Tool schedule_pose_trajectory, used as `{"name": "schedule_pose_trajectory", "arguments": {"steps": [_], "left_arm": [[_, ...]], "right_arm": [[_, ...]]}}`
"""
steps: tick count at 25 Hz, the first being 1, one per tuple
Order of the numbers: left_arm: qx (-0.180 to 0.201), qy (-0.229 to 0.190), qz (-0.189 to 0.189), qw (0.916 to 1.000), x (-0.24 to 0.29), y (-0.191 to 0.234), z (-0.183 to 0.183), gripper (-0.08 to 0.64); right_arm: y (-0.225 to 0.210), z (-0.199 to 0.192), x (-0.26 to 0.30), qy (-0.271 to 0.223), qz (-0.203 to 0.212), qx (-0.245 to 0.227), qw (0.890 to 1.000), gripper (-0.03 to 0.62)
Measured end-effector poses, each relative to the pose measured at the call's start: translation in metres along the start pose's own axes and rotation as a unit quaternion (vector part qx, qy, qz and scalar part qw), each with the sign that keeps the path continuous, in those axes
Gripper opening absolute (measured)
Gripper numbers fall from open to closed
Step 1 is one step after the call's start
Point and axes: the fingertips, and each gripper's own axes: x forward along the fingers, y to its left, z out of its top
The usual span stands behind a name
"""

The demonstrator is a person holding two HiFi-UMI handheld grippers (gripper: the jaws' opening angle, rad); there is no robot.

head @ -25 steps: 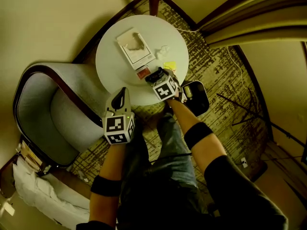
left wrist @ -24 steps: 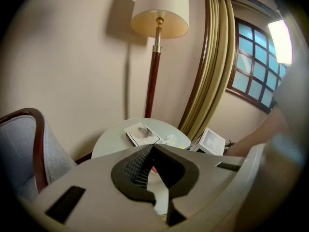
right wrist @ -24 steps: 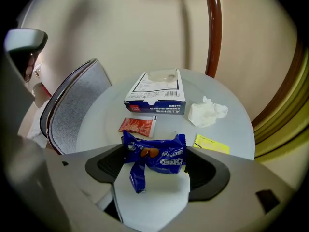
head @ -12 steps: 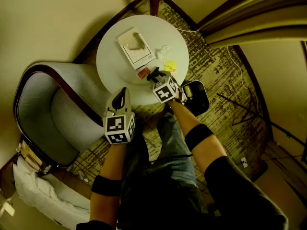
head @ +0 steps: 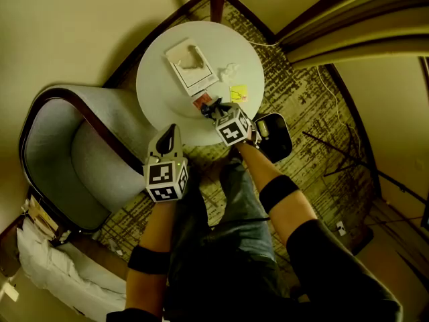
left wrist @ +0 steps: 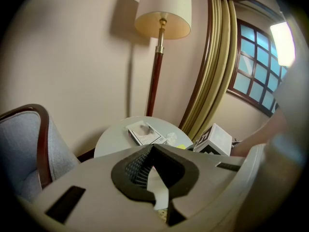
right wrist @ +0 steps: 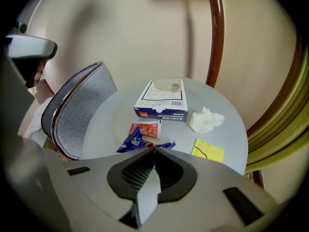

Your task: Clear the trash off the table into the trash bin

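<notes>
The right gripper (right wrist: 153, 149) has just been closing its fingers, which pinch the blue wrapper (right wrist: 133, 140) just before the tissue box (right wrist: 161, 99) on the table (right wrist: 111, 117), ready for binning. The left gripper (left wrist: 154, 151) idles with its fingers together and empty.

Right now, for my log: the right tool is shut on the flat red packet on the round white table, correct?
No. The right gripper view shows the right tool, jaws just closed, shut on the crumpled blue wrapper on the round white table.
</notes>
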Motion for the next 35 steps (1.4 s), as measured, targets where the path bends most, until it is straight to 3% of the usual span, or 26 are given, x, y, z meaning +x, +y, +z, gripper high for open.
{"name": "schedule_pose_trajectory", "arguments": {"steps": [11,19,30,35], "left_arm": [[0.006,-0.005,-0.008,0.9999,-0.007,-0.010,0.015,0.001],[0.013,-0.023,-0.012,0.9996,-0.033,-0.020,0.041,0.001],[0.033,-0.051,-0.015,0.9980,-0.085,-0.030,0.071,0.001],[0.046,-0.060,-0.026,0.9968,-0.106,-0.032,0.091,0.001]], "right_arm": [[-0.003,0.016,-0.037,-0.028,-0.007,0.005,1.000,0.014],[0.005,0.051,-0.111,-0.084,-0.019,0.003,0.996,0.014],[0.018,0.107,-0.259,-0.200,-0.043,0.016,0.979,0.014],[0.030,0.118,-0.302,-0.233,-0.049,0.029,0.971,0.014]]}}
